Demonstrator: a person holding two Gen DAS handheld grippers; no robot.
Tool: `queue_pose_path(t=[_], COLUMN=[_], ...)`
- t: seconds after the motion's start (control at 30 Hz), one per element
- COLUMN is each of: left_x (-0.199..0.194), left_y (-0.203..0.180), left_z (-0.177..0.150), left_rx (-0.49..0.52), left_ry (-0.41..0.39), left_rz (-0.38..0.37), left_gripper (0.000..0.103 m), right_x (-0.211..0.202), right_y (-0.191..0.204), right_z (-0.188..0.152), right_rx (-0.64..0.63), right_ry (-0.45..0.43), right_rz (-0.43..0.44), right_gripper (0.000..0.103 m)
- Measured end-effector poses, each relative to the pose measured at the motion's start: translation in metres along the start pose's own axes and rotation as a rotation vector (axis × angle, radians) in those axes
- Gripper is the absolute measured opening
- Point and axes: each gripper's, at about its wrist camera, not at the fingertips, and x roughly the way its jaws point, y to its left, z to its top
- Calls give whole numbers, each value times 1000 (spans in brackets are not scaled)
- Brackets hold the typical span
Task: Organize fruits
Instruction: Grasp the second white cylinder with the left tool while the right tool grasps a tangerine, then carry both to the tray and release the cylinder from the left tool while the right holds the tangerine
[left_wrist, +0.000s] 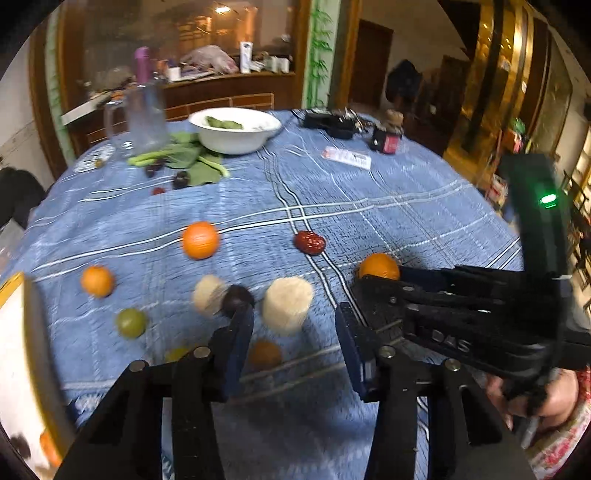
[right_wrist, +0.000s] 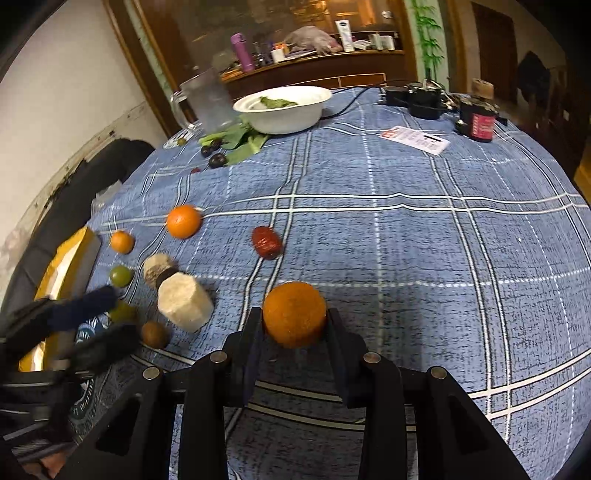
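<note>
The right gripper (right_wrist: 294, 325) pinches 1 orange (right_wrist: 294, 314) near the table's front edge, while the left gripper (left_wrist: 291, 325), jaws apart and empty, hovers over fruit scattered left, nearest the brown fruit (left_wrist: 265, 353).

white bowl (right_wrist: 284, 110) with greens, top centre | clear jug (right_wrist: 207, 99) to its left | printed card (right_wrist: 415, 139) upper right | dark jar (right_wrist: 480, 118) far right, on the blue plaid cloth (right_wrist: 406, 240)
</note>
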Motion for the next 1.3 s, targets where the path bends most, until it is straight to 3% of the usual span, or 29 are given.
queue_pose_path(t=[0.17, 0.23, 0.37, 0.77, 1.07, 1.3], left_x=[28, 34, 30, -75, -152, -173], left_y=[-1, -2, 1, 35, 112, 171], left_z=[4, 3, 1, -19, -71, -111], left_rx=[37, 44, 20, -150, -328, -468], left_ry=[54, 66, 52, -112, -176, -164], left_rz=[23, 44, 58, 90, 283, 369], left_gripper=[44, 33, 33, 33, 33, 34], right_x=[-1, 0, -2, -12, -10, -30], right_y=[-4, -3, 0, 8, 27, 82], right_z=[2, 2, 3, 2, -4, -5], right_rx=[18, 13, 5, -20, -75, -168], right_ry=[-2, -5, -17, -75, -81, -99], right_rz=[5, 5, 7, 22, -22, 14], right_gripper=[35, 35, 35, 35, 35, 36])
